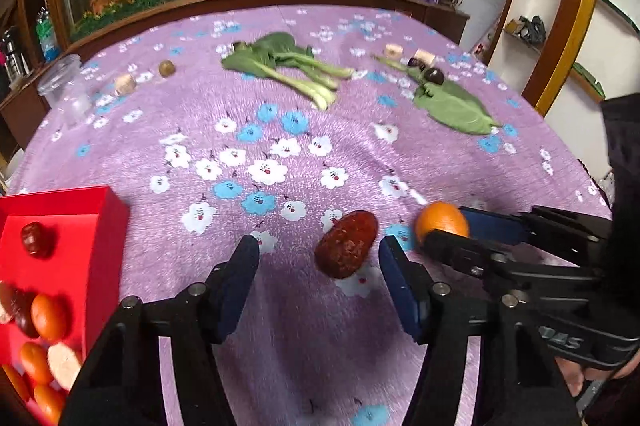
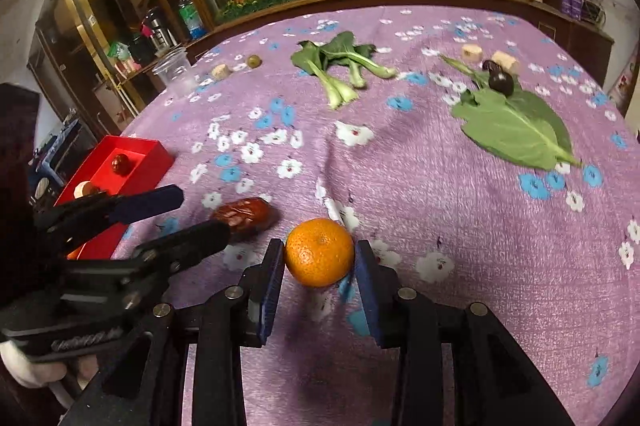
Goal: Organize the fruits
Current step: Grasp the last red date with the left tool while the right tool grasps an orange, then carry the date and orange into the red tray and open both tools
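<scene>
Fruits half fill the red box (image 1: 96, 222), though its near end is cut off by the left camera's edge and several pieces there blur together. Left gripper (image 1: 318, 262) slants down at the tablecloth (image 1: 280, 114), its jaws released and standing apart on either side of a red date (image 1: 346, 244) without touching it. Right gripper (image 2: 320, 262), likewise slanted down, is clenched on an orange (image 2: 319, 252), pads pressing both its sides.

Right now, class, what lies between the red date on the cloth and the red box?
Only bare flowered cloth lies between the date and the box. The left wrist view shows this best.
</scene>
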`<state>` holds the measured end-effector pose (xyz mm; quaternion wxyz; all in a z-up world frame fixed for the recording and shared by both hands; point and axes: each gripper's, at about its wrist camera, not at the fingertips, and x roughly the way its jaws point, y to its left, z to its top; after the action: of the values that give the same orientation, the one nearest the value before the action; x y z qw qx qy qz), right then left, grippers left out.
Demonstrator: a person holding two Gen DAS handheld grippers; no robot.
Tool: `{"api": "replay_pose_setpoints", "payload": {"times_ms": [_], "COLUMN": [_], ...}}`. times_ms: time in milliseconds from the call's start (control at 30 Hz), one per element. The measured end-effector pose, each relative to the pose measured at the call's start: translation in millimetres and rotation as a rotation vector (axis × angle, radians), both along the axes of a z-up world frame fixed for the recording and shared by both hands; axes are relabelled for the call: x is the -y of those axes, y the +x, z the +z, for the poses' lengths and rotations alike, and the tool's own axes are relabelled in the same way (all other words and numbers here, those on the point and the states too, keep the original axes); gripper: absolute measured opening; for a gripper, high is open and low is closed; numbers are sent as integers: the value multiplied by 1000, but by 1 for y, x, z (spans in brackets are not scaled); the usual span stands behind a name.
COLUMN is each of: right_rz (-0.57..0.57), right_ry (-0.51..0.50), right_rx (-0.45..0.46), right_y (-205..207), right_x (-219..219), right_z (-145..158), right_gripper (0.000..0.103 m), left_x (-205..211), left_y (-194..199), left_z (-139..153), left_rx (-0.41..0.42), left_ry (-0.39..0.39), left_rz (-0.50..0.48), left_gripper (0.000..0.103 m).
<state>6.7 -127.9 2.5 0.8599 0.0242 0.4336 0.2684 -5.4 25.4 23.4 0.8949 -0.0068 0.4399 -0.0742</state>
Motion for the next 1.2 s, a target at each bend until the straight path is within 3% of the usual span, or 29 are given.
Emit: {"api": "replay_pose_setpoints", "payload": {"times_ms": [100, 167, 267, 400, 700, 833, 967, 1200], "right_rz": [3, 17, 18, 16, -14, -39, -69, 12], "right_ry": [24, 12, -3, -17, -8, -10, 9, 77], "right_rx": [-13, -15, 0, 22, 68, 92, 85, 85], "right_y": [2, 1, -1, -3, -2, -4, -5, -35], "right_x": [3, 0, -1, -3, 1, 3, 6, -27], "right_z": [-1, -3, -3, -2, 1, 4, 9, 37], "right_gripper": [40, 40, 40, 39, 38, 38, 38, 38], "left_x": [-1, 2, 5, 8, -27, -57, -101, -189], "left_y": [10, 11, 11, 3, -53, -90, -126, -176], "left_z": [-11, -13, -11, -7, 27, 45, 62, 69], "left_rx": [-36, -29, -31, -12, 93, 160, 228, 288], "left_ry": [-39, -43, -44, -22, -101, -82, -7, -108], "left_rz": [-13, -15, 8, 35, 159, 253, 385, 599], "left_gripper": [59, 52, 26, 25, 26, 26, 26, 26]}}
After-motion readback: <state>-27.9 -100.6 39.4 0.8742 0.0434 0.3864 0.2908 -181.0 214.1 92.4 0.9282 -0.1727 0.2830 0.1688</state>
